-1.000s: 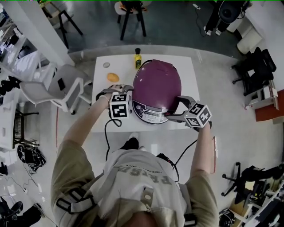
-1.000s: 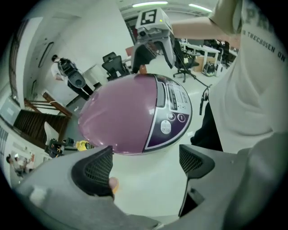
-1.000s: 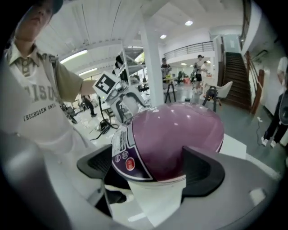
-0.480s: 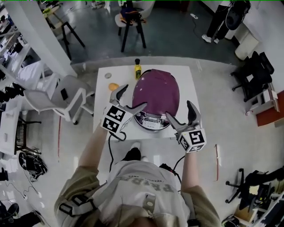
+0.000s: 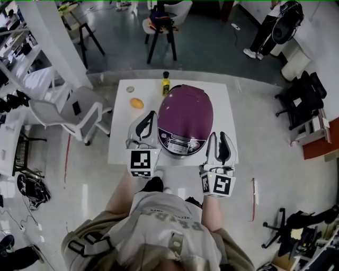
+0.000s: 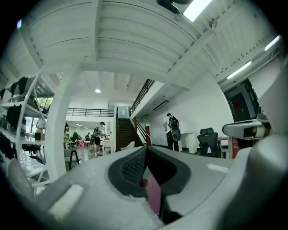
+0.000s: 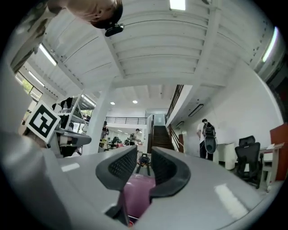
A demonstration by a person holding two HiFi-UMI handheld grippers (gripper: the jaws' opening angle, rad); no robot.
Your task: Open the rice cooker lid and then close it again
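Rice cooker (image 5: 185,119) between left tongs (image 5: 147,117) and closing, empty right tongs (image 5: 218,136).

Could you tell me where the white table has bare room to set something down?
Bare: the table strip right of the rice cooker, and the front-left corner, nearer than the orange. Crowded: back left, with bottle and small disc.

I was working in a big open lab-and-office hall: a high white ribbed ceiling (image 7: 171,49) with strip lights (image 6: 194,8), a staircase (image 7: 160,134) up to a railed gallery (image 6: 87,112), metal shelving (image 6: 20,112), black office chairs (image 5: 304,92), a stool (image 5: 160,24) and a white table (image 5: 121,132) on a polished grey floor (image 5: 275,159), with a person (image 6: 171,130) standing by the wall.
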